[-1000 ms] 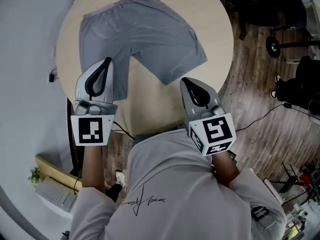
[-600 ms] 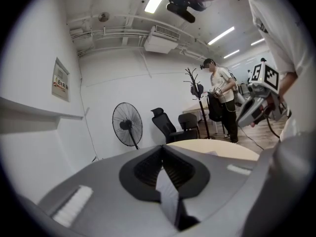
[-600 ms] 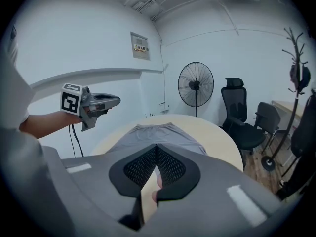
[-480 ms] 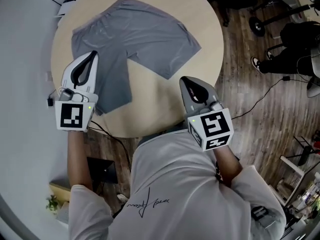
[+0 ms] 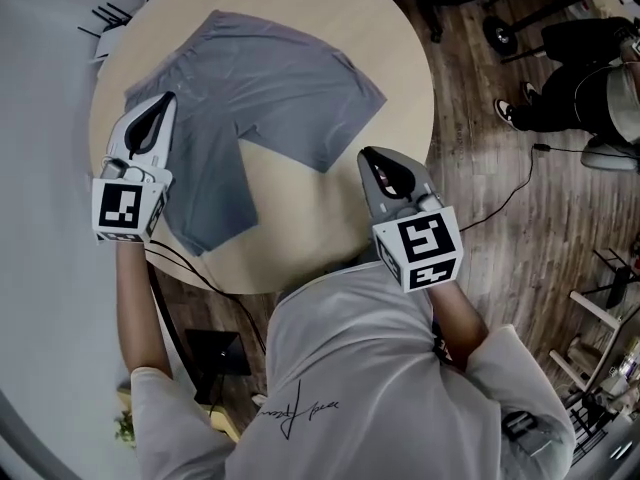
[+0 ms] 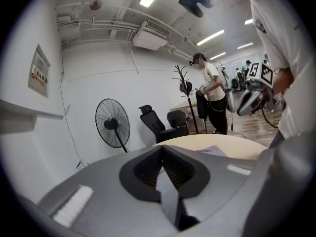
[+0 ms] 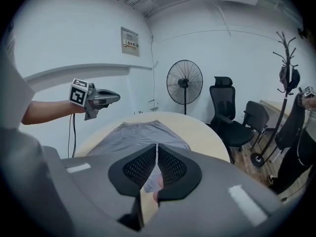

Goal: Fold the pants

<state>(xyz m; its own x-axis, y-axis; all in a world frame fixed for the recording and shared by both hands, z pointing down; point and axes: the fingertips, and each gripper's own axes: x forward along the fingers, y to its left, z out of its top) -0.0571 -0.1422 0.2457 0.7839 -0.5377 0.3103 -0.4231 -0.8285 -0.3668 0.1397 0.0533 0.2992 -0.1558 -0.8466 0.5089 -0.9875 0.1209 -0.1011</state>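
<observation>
Jaws of the left gripper (image 6: 161, 148) are pressed together at the tips with nothing between them. Beyond them lies the pale edge of the round table (image 5: 300, 230) with a corner of grey cloth on it. From the head view this gripper is held over the table's left side, its tip above the outer edge of the grey shorts (image 5: 270, 88) near the waistband; I cannot tell if it touches the cloth.

The right gripper (image 7: 156, 146) has just been opening its jaws, which stand a thin slit apart and hold nothing; the shorts show through the gap, farther off. This gripper is over bare tabletop near the person's side, pointing at the hem of the right leg and just short of it.

The shorts lie flat and spread out, the waistband towards the far left, one leg running down the left side, the other reaching right. Behind the table stand a pedestal fan (image 7: 184, 81) and office chairs (image 7: 224, 107).
</observation>
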